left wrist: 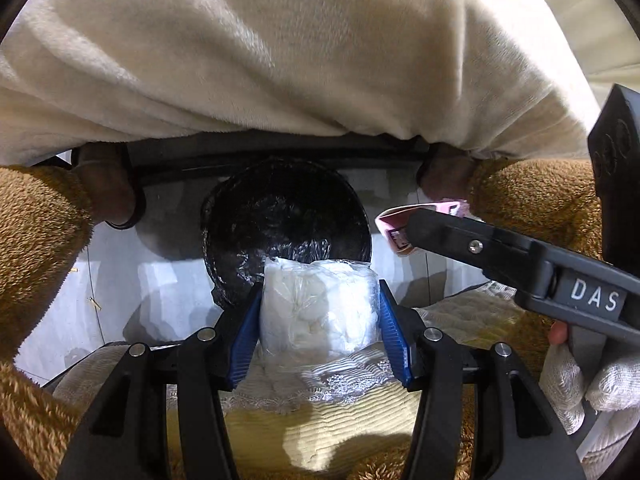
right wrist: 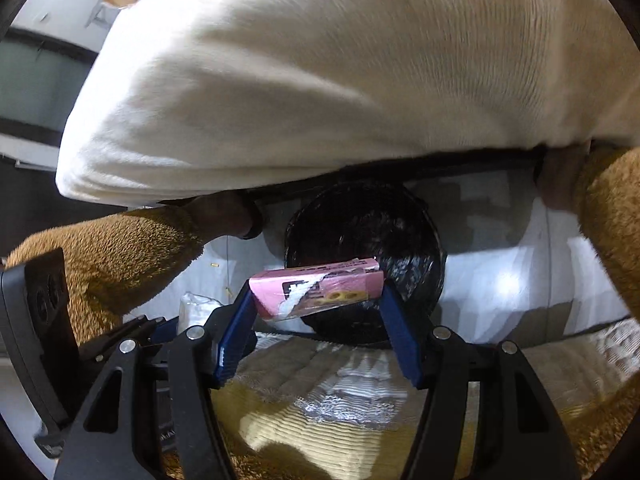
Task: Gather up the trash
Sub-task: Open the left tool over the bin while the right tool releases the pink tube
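My left gripper [left wrist: 319,304] is shut on a clear plastic bag of white wadded tissue [left wrist: 320,304], held just in front of a round bin lined with a black bag [left wrist: 280,220]. My right gripper [right wrist: 316,296] is shut on a torn pink carton [right wrist: 320,290], held over the near rim of the same black-lined bin [right wrist: 372,228]. The right gripper also shows in the left wrist view [left wrist: 404,232], to the right of the bin with the pink carton [left wrist: 394,224] at its tip. The tissue bag shows at the left in the right wrist view [right wrist: 196,308].
A person in a cream top [left wrist: 280,48] and brown fleece sleeves [left wrist: 36,232] stands behind the bin. A ribbed cream and brown cushion [left wrist: 328,412] lies under the grippers. The floor is pale tile [left wrist: 120,280]. A white-gloved hand [left wrist: 592,376] holds the right gripper.
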`<control>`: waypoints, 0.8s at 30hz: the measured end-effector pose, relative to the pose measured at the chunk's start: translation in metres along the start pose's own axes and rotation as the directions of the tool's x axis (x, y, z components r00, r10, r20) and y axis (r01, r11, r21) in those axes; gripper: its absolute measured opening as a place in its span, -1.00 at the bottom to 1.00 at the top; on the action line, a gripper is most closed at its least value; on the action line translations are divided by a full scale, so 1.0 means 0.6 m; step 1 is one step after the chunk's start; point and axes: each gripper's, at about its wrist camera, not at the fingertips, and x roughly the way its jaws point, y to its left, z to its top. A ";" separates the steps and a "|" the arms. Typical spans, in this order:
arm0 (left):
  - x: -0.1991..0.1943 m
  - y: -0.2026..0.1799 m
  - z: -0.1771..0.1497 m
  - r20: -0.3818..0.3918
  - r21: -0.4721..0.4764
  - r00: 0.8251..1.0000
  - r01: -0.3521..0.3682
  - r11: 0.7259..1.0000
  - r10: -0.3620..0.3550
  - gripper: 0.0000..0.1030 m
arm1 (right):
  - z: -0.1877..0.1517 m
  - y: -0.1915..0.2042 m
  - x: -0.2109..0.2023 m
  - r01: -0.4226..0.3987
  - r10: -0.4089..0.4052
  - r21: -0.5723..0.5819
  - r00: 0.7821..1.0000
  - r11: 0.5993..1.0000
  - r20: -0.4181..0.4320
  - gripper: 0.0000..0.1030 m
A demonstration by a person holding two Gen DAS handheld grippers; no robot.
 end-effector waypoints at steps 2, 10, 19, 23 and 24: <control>0.006 0.000 0.002 -0.010 -0.004 1.000 -0.008 1.000 0.008 0.03 | 0.003 0.000 0.005 -0.001 0.001 0.006 1.000 1.000 -0.009 0.21; 0.001 -0.002 0.001 0.000 -0.004 0.999 -0.046 0.999 0.046 0.41 | 0.009 -0.013 -0.001 -0.043 0.043 0.054 0.999 0.998 0.005 0.50; -0.012 -0.002 0.001 0.041 -0.003 0.999 -0.031 1.000 0.031 0.41 | 0.008 -0.011 -0.003 -0.047 0.046 0.063 0.999 0.997 0.013 0.51; -0.022 -0.007 -0.001 0.073 0.005 0.997 -0.034 0.999 0.033 0.41 | 0.005 -0.008 -0.013 -0.054 0.052 0.054 0.998 0.997 0.026 0.51; -0.025 -0.008 -0.001 0.081 0.009 0.996 -0.032 0.999 0.031 0.41 | 0.003 -0.006 -0.016 -0.056 0.054 0.048 0.998 0.997 0.033 0.51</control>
